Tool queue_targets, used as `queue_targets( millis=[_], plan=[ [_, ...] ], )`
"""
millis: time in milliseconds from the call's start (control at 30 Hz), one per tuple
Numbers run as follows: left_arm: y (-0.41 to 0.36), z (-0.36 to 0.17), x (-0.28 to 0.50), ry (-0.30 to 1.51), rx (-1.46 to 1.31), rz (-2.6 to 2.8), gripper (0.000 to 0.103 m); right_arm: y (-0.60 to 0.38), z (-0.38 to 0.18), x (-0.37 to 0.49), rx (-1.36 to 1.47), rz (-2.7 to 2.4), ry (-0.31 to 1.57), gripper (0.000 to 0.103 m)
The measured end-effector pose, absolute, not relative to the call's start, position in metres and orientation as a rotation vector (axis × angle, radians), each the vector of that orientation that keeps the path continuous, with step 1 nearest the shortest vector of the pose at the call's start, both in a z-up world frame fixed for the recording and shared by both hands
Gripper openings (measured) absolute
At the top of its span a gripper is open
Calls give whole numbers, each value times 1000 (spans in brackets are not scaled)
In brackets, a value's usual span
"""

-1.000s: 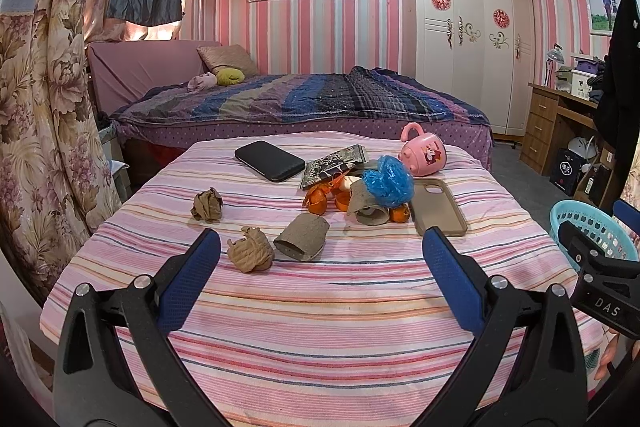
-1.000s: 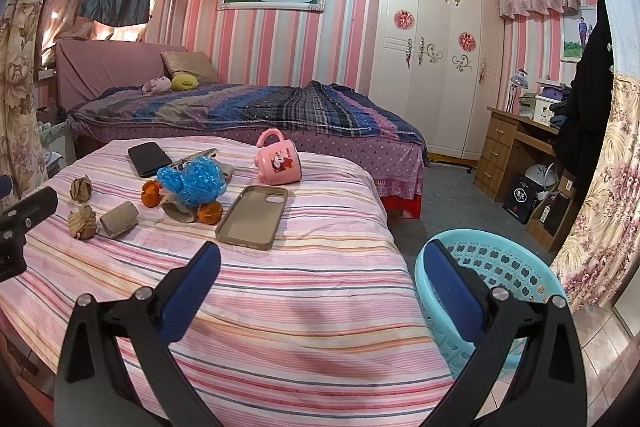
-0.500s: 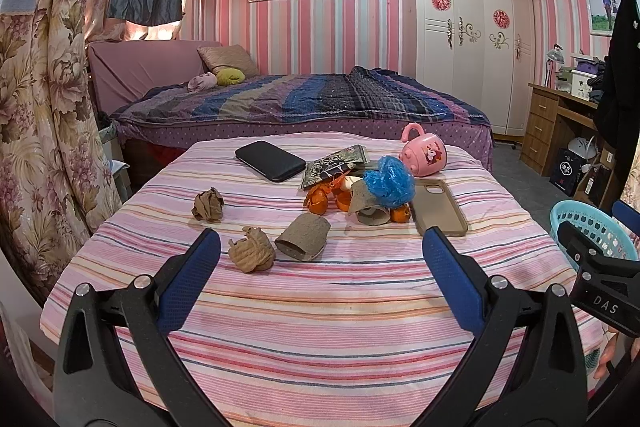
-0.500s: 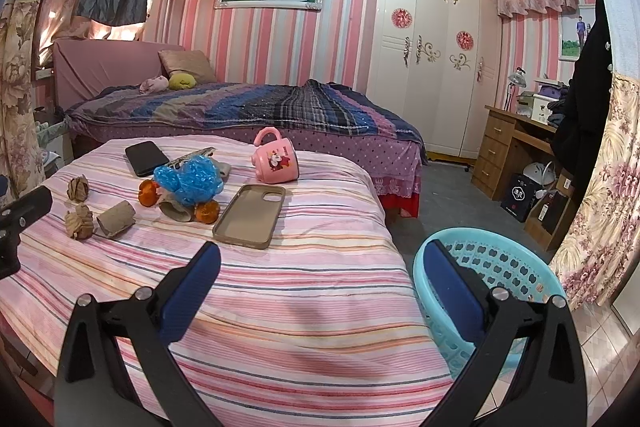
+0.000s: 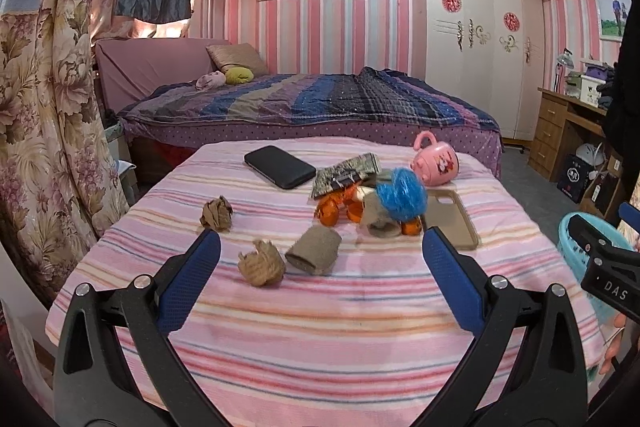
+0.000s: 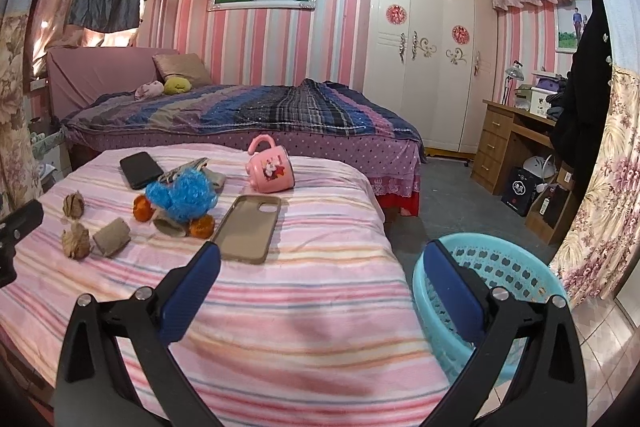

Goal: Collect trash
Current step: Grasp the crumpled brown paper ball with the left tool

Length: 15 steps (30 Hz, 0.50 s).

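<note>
Hovering over pink striped bed [image 5: 320, 327], left claw [image 5: 320, 255] wide open, empty. Right claw [image 6: 320, 259] likewise agape, empty. Crumpled brown paper balls [image 5: 262, 263] and brown cardboard tube [image 5: 314, 254] lie centre frame; light-blue plastic basket [image 6: 516, 267] lower right.

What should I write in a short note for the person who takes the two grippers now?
Left gripper: jaws open, empty, over the near part of the striped bed.
Right gripper: jaws open, empty, between bed and blue basket.
Trash on the bed: two crumpled paper balls and a cardboard roll.
Done: no trash visible in the basket.
Left: put all three in the basket.
</note>
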<state>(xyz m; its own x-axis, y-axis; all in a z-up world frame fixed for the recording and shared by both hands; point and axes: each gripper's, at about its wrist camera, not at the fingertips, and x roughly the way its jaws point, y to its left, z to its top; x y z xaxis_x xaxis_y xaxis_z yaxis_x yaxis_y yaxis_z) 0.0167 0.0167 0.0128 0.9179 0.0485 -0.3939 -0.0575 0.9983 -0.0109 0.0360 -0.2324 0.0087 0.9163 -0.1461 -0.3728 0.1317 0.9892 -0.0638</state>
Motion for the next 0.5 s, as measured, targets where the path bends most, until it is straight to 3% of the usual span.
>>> queue_targets(
  millis=[333,500],
  plan=[
    [55,50,63,372,-62,76,98,-227,44,98,0,-109,378,99],
    [93,40,79,386,-85,178,98,-217,23,145,-20,-94,455,99]
  ],
)
